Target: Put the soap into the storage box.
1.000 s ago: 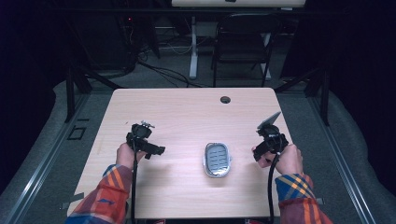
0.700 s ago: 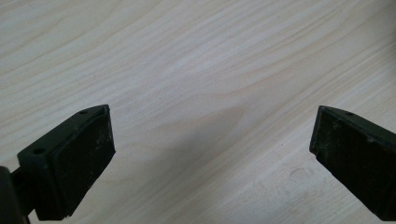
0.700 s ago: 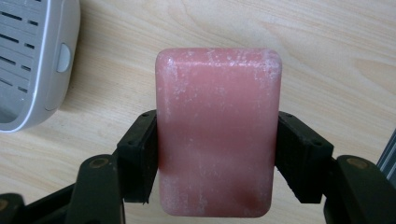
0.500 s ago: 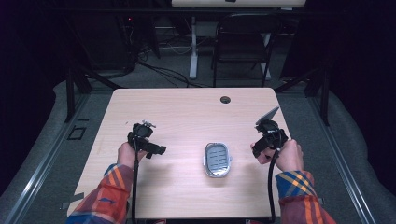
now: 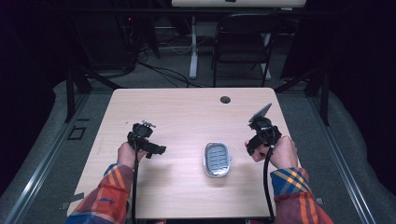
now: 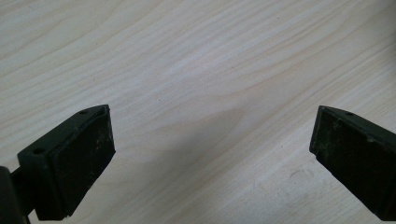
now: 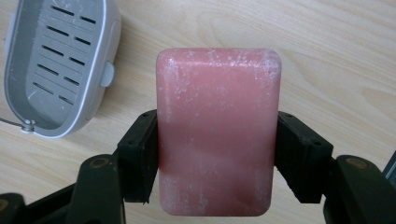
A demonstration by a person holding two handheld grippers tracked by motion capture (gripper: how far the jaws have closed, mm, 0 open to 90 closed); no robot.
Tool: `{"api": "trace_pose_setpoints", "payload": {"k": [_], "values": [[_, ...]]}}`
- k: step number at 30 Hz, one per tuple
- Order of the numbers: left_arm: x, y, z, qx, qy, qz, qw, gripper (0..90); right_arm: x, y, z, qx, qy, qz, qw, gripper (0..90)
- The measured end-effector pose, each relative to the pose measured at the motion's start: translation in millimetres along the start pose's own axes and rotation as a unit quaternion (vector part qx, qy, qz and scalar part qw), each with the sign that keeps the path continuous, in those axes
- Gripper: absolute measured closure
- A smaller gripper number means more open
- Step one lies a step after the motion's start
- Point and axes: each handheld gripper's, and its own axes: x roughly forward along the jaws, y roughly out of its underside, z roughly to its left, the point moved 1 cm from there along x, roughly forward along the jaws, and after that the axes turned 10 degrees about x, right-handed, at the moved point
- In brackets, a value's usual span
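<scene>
In the right gripper view a pink bar of soap (image 7: 217,130) stands between the two black pads, and my right gripper (image 7: 217,163) is shut on its long sides, holding it above the wood. A grey slotted soap dish (image 7: 56,65) lies empty on the table to the upper left of that view. From the high view the soap dish (image 5: 217,159) sits at the table's middle, with the right gripper (image 5: 258,137) just to its right. My left gripper (image 5: 156,150) hovers left of the dish; its jaws (image 6: 210,158) stand wide open over bare wood.
The light wooden table (image 5: 187,112) has a round cable hole (image 5: 225,99) near its far edge. A black chair (image 5: 243,42) and a desk leg stand beyond the table. Dark floor mats and metal rails flank both sides.
The right gripper with the soap has drifted slightly left toward the dish and a little up. The left gripper has stayed in place.
</scene>
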Motion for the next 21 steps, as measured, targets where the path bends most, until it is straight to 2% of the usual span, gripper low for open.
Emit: {"api": "trace_pose_setpoints", "payload": {"k": [21], "values": [[0.4, 0.1, 0.0, 0.0, 0.001, 0.0, 1.0, 0.0, -2.1, -12.4, 29.1, -0.037, -0.004, 0.01, 0.9992, 37.0]]}}
